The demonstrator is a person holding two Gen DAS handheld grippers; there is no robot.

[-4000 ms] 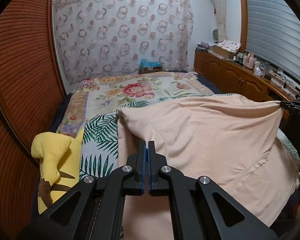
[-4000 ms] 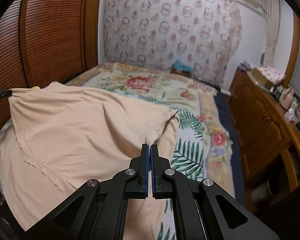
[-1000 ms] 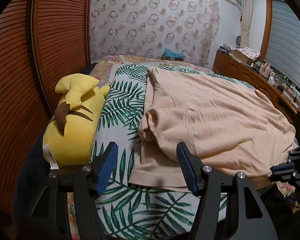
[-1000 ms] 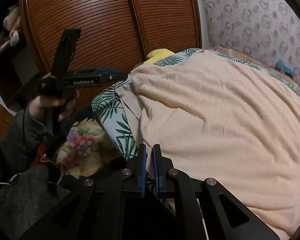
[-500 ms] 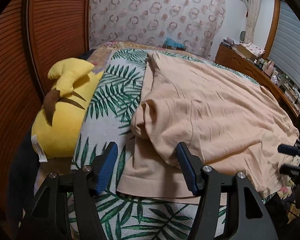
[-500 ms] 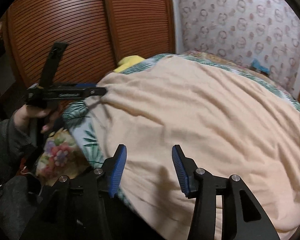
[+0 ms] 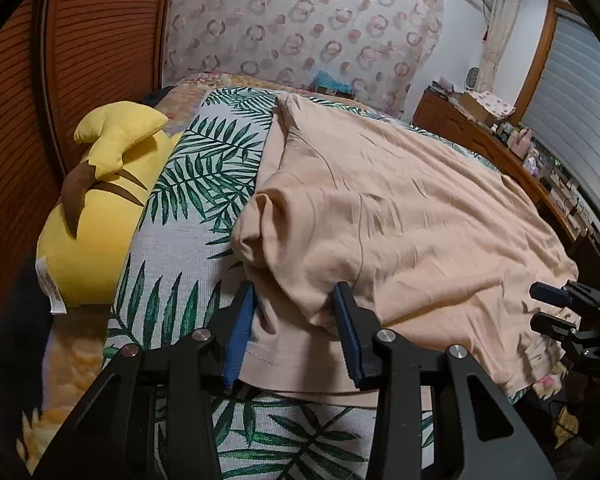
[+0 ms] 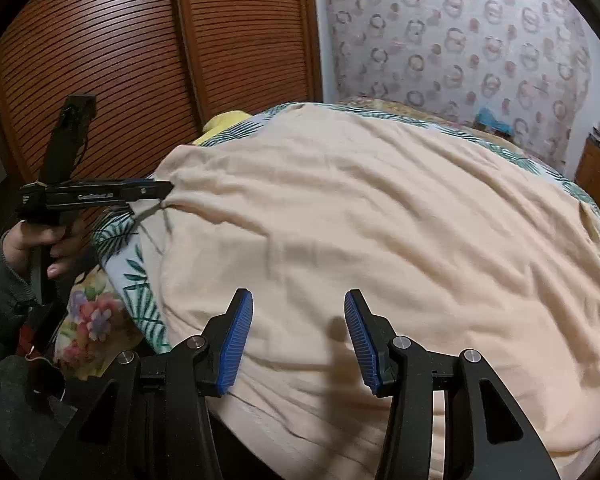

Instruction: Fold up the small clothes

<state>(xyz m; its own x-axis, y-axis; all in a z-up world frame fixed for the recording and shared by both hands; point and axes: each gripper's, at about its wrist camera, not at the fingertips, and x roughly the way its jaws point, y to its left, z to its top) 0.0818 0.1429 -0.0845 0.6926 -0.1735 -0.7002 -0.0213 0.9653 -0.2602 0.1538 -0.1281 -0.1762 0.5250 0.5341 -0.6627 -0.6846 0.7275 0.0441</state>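
Note:
A peach shirt (image 7: 400,220) lies spread on the bed, folded over on itself, with a rumpled sleeve at its near left corner. My left gripper (image 7: 294,328) is open, its jaws on either side of that near corner just above the hem. My right gripper (image 8: 298,336) is open and empty, low over the shirt (image 8: 360,220) near its front edge. The right gripper also shows at the right edge of the left wrist view (image 7: 556,308). The left gripper shows in the right wrist view (image 8: 156,190), touching the shirt's far left corner.
The bed carries a palm-leaf cover (image 7: 196,184) and a floral quilt (image 8: 96,320). A yellow plush toy (image 7: 96,216) lies along the bed's left side by the slatted wooden doors (image 8: 140,60). A wooden dresser (image 7: 480,136) with clutter stands to the right.
Both grippers let go of the shirt: the left was open a second ago, the right opened after that. The shirt came down flat on the bed. The left gripper moved closer to its near corner.

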